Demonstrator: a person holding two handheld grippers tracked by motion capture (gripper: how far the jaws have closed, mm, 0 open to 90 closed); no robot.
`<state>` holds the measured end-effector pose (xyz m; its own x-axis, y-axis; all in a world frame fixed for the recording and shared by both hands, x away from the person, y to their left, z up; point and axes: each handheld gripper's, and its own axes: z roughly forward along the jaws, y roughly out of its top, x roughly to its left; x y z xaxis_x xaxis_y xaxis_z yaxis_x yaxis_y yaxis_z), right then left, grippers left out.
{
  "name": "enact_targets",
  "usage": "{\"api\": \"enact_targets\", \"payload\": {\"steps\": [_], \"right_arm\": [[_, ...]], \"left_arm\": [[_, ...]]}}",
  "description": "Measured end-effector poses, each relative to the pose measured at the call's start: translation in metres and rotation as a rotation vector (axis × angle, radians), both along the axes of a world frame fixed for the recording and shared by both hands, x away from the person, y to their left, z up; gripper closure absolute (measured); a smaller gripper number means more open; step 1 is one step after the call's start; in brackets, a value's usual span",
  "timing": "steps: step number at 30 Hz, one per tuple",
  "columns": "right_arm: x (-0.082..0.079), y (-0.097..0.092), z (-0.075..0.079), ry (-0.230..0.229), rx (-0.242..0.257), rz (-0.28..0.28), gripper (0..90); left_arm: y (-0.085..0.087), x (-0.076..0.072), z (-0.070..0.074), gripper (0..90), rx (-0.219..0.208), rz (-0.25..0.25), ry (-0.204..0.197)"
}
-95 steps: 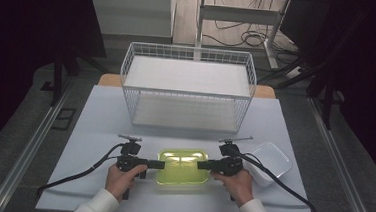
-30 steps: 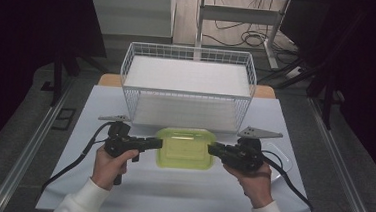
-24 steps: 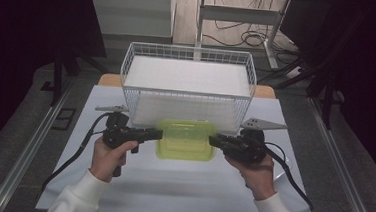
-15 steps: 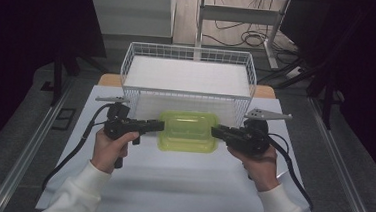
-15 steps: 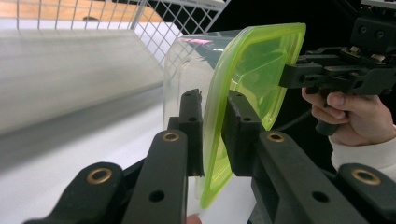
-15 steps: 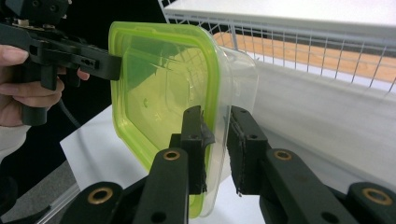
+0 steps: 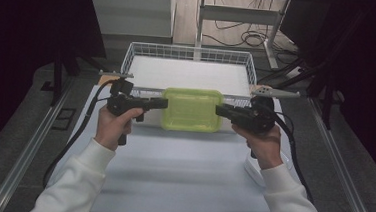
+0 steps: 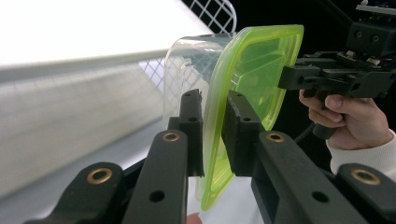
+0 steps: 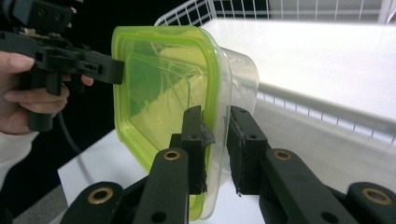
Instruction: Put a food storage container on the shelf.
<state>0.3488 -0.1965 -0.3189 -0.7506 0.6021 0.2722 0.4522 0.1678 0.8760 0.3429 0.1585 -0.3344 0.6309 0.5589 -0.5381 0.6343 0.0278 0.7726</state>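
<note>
- High view, taking the basket (image 7: pixel 189 56) as your landmark: your left gripper (image 7: pixel 162 103) sits just in front of the basket's near-left corner, jaws pointing right, clenched on the left edge of the box (image 7: pixel 192 109).
- The box, clear with a green lid (image 7: pixel 191 117), hangs in the air between your two grippers, right in front of the basket's near wall and about level with its rim; its lid faces up.
- Your right gripper (image 7: pixel 219 110) is just in front of the basket's near-right corner, jaws pointing left, grasping the box's right edge.
- A white lid (image 7: pixel 251 171) lies on the table (image 7: pixel 181 180) well in front of the basket, on the right, partly under your right wrist.
- Left gripper view: your left gripper (image 8: pixel 212 133) has one pad on each side of the green lid's rim, pressing on it; the basket's mesh (image 8: pixel 212 14) shows beyond the box.
- Right gripper view: your right gripper (image 9: pixel 215 144) pinches the rim of the box (image 9: pixel 233 79), one pad on the lid side and one on the clear wall; the basket (image 9: pixel 299 60) lies just behind the box.
</note>
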Motion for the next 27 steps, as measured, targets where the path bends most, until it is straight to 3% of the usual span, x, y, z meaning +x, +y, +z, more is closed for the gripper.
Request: {"api": "enact_targets", "payload": {"steps": [7, 11, 13, 19, 23, 27], "right_arm": [[0.021, 0.0, 0.015, 0.001, 0.016, -0.002, 76.6], [0.041, 0.001, 0.024, 0.03, 0.028, -0.013, 76.7], [0.045, 0.002, 0.026, 0.036, 0.028, -0.017, 76.7], [0.082, 0.003, 0.04, 0.074, 0.061, -0.047, 76.7], [0.095, 0.005, 0.043, 0.082, 0.049, -0.058, 76.7], [0.11, 0.007, 0.039, 0.114, 0.076, -0.051, 76.7]], "left_arm": [[0.001, 0.021, 0.015, 78.6, -0.01, -0.002, -0.004], [0.003, 0.041, 0.029, 78.5, -0.002, 0.0, -0.006], [0.003, 0.046, 0.032, 78.5, -0.009, 0.002, 0.004], [0.006, 0.09, 0.042, 78.8, -0.033, -0.006, 0.065], [0.006, 0.101, 0.044, 78.8, -0.024, -0.004, 0.073], [0.01, 0.113, 0.045, 78.8, -0.011, 0.003, 0.089]]}}
